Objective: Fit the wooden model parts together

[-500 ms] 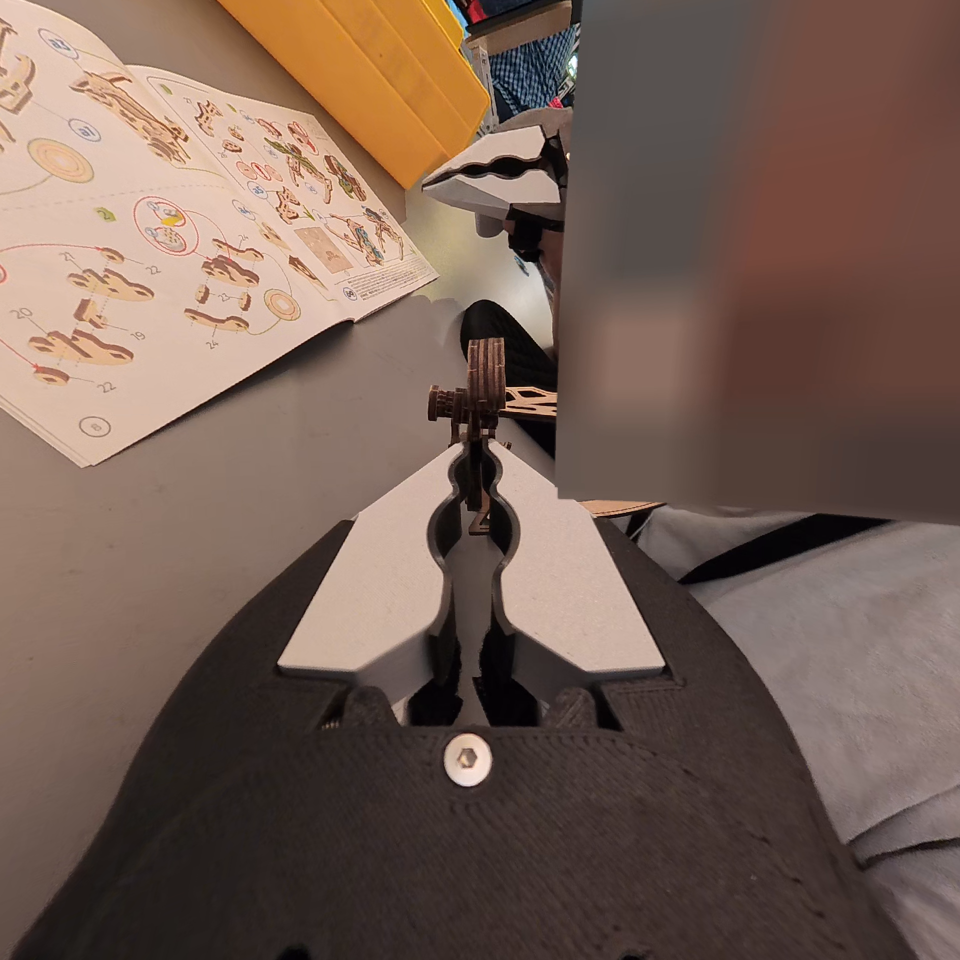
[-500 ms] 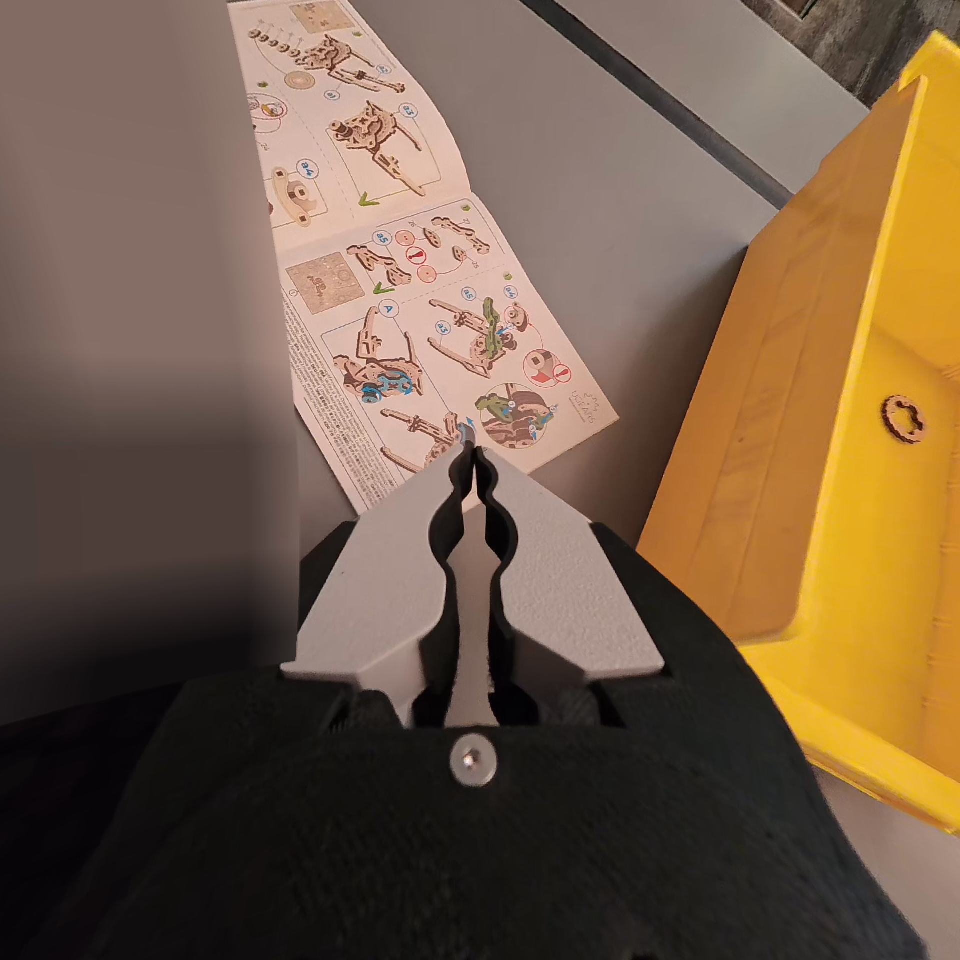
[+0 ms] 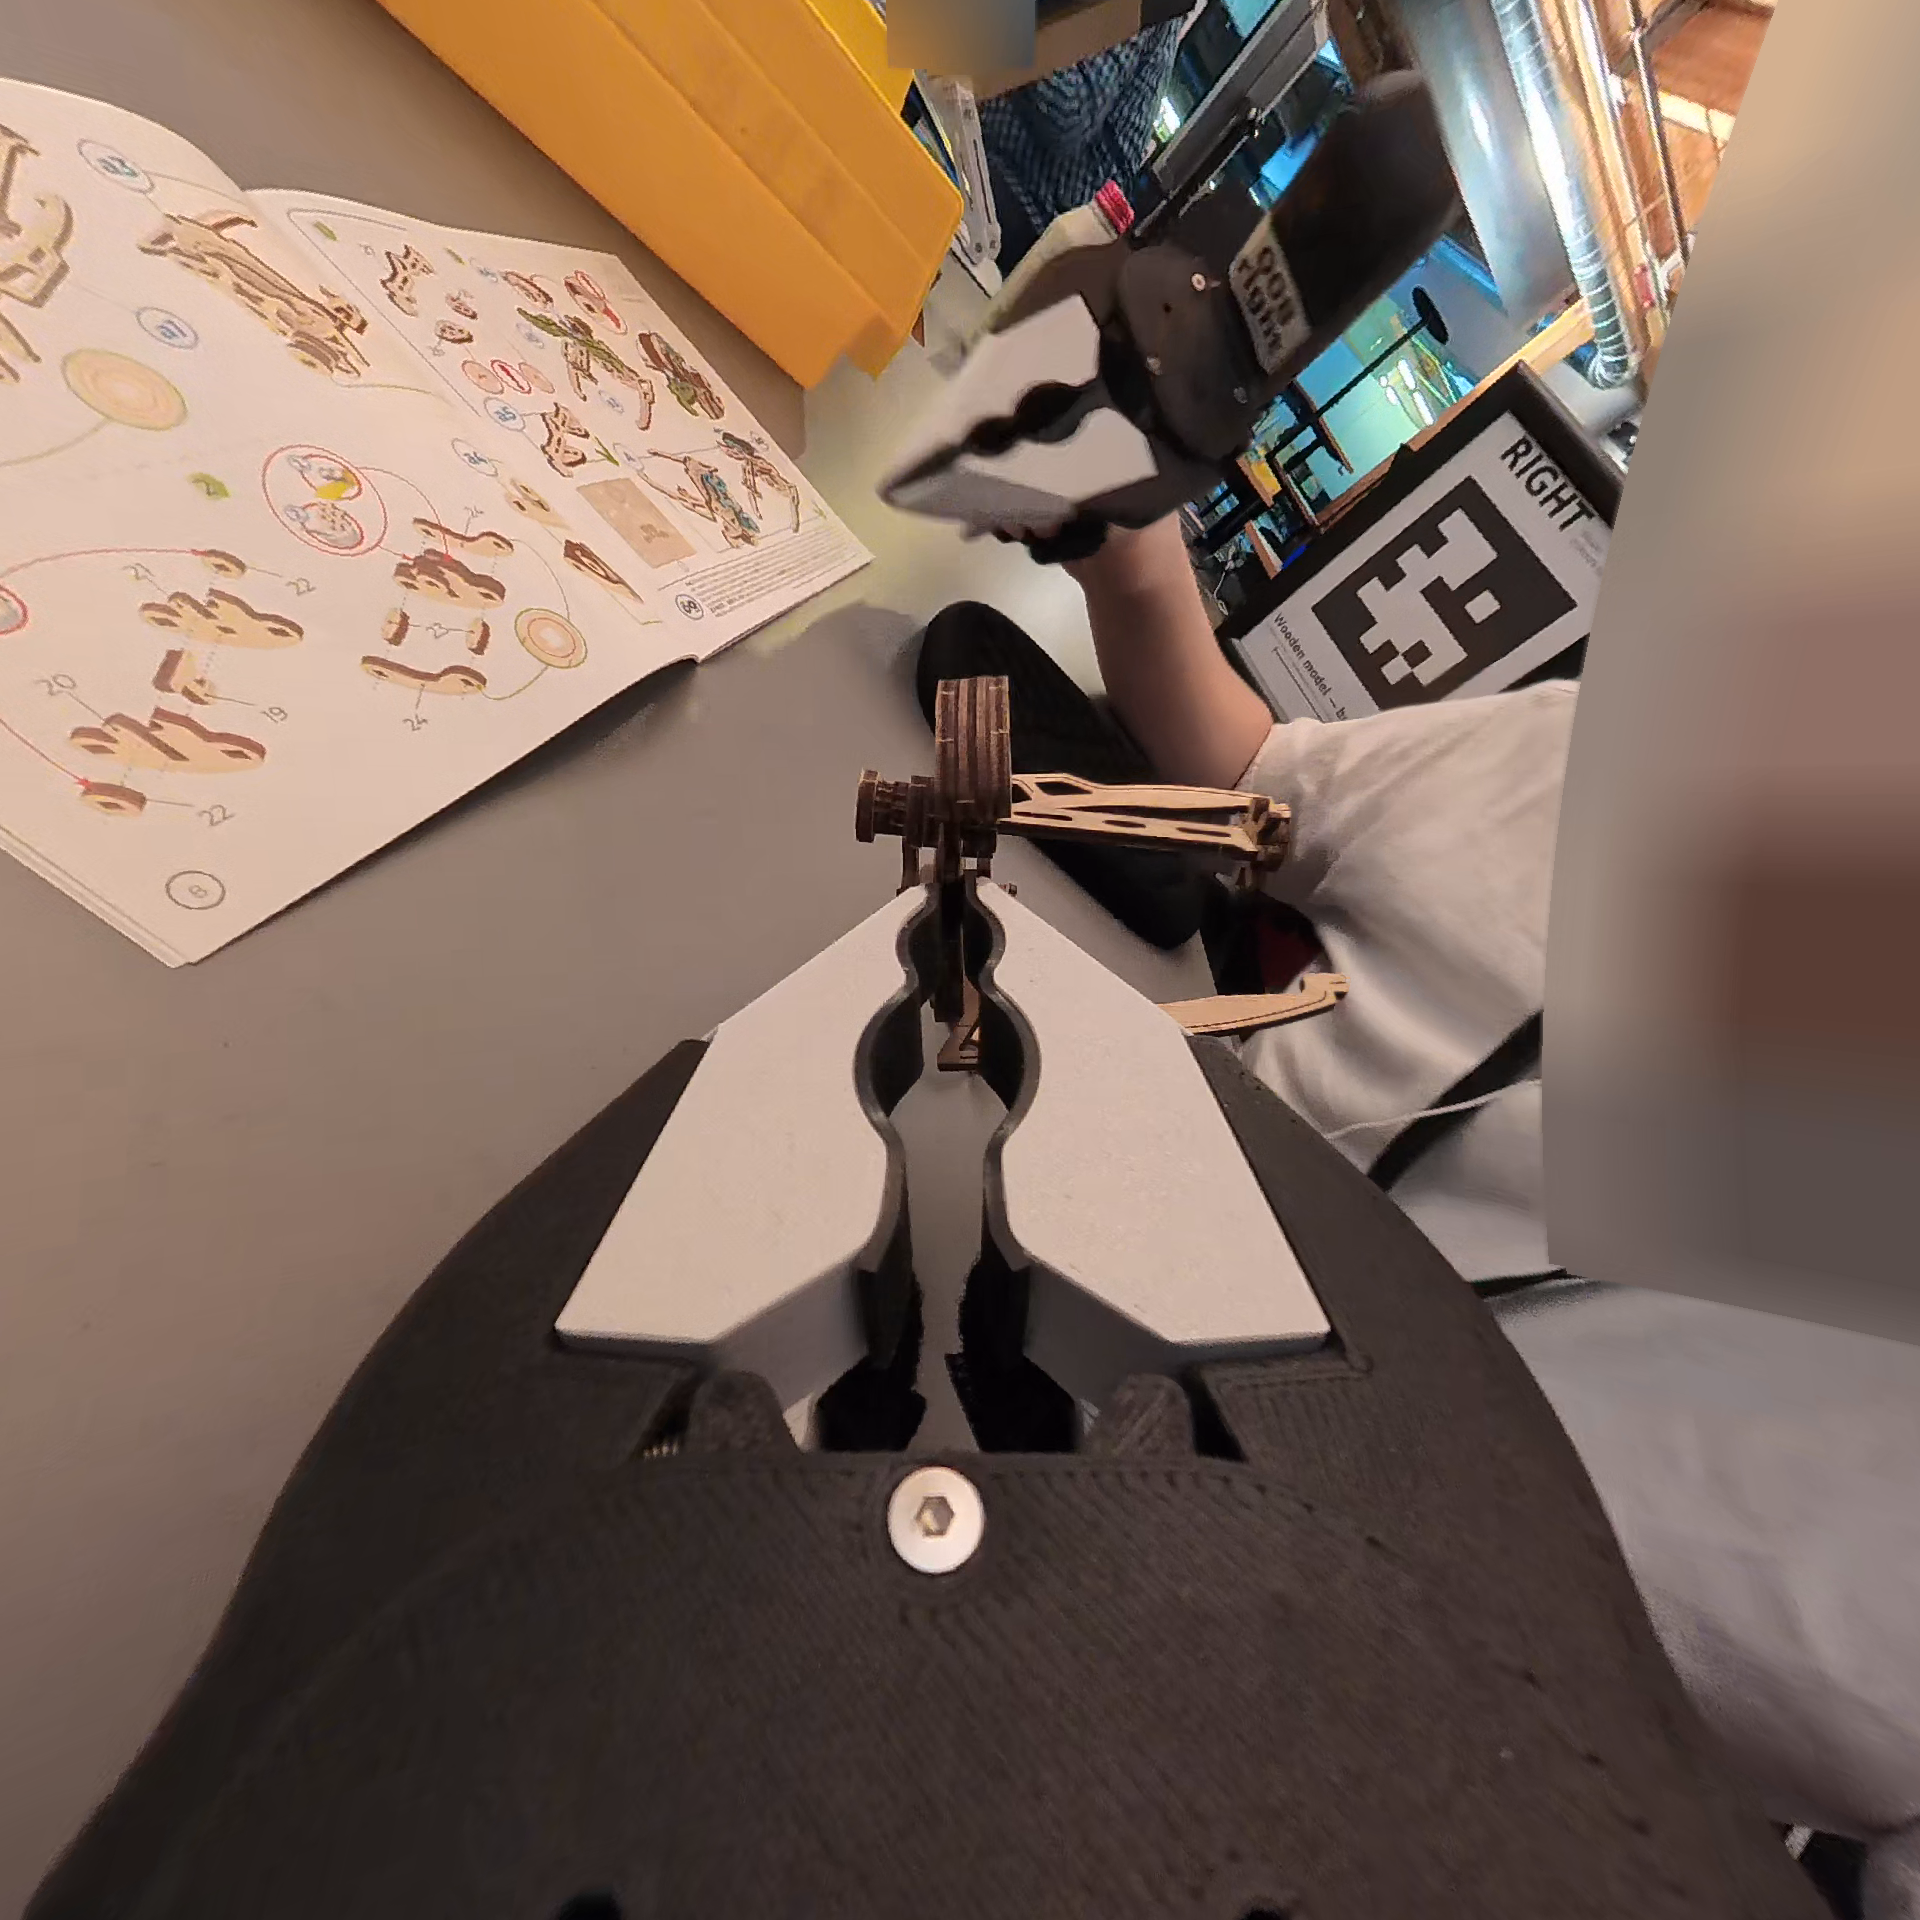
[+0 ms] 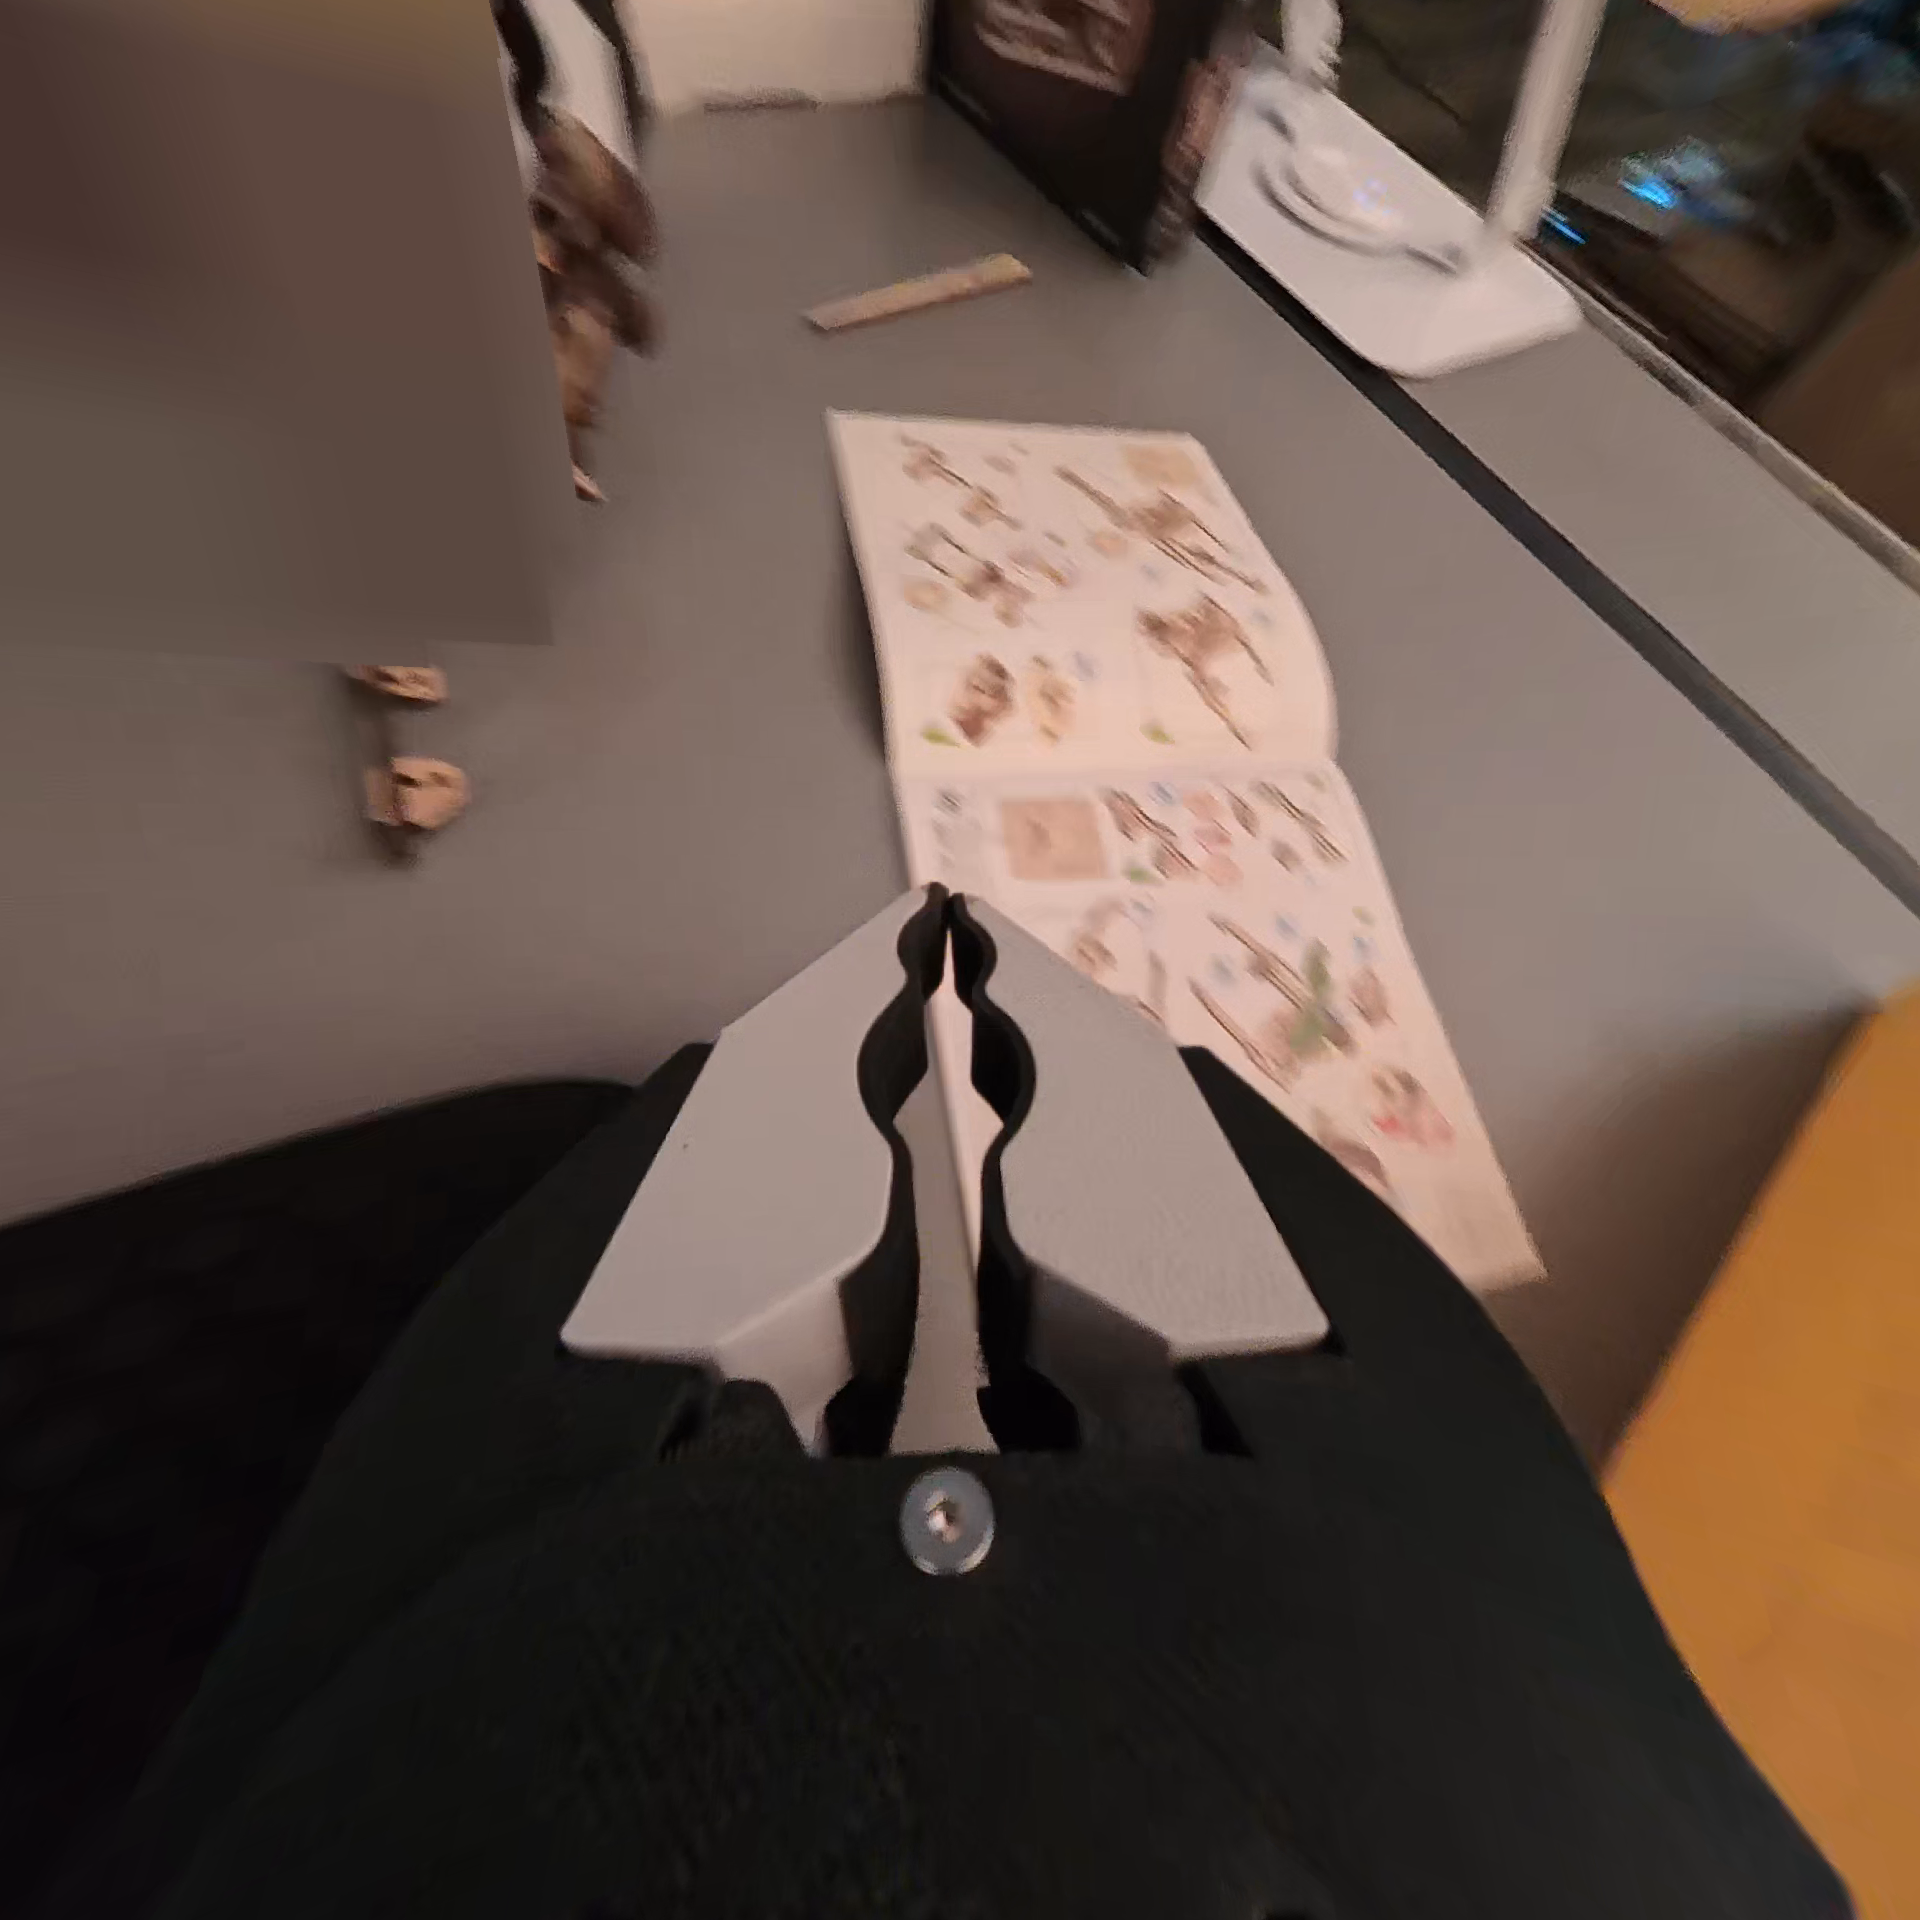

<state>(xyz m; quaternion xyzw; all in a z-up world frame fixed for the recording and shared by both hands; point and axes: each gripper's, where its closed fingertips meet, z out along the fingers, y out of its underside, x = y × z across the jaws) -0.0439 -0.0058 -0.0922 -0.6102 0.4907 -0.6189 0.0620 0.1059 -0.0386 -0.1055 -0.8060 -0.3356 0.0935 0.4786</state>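
Observation:
My left gripper (image 3: 951, 883) is shut on a brown wooden model assembly (image 3: 961, 779) and holds it above the grey table's near edge. A pale wooden strut (image 3: 1143, 810) sticks out to the right from the assembly. My right gripper (image 4: 940, 899) is shut and empty, above the table near the instruction booklet (image 4: 1122, 727). It also shows in the left wrist view (image 3: 935, 478), up and beyond the held assembly. Small loose wooden parts (image 4: 416, 795) lie on the table to the left in the right wrist view, which is blurred.
An open instruction booklet (image 3: 312, 499) lies on the grey table (image 3: 260, 1091). A yellow bin (image 3: 707, 135) stands behind it and shows at the right edge of the right wrist view (image 4: 1787, 1299). A wooden strip (image 4: 920, 291), a dark box (image 4: 1070, 125) and a white lamp base (image 4: 1392, 249) stand farther back. The grippers' ends are close to 15 centimeters from one another.
My right gripper has swung away from the yellow bin toward the middle of the table, blurring its view. My left gripper still holds the assembly in about the same place.

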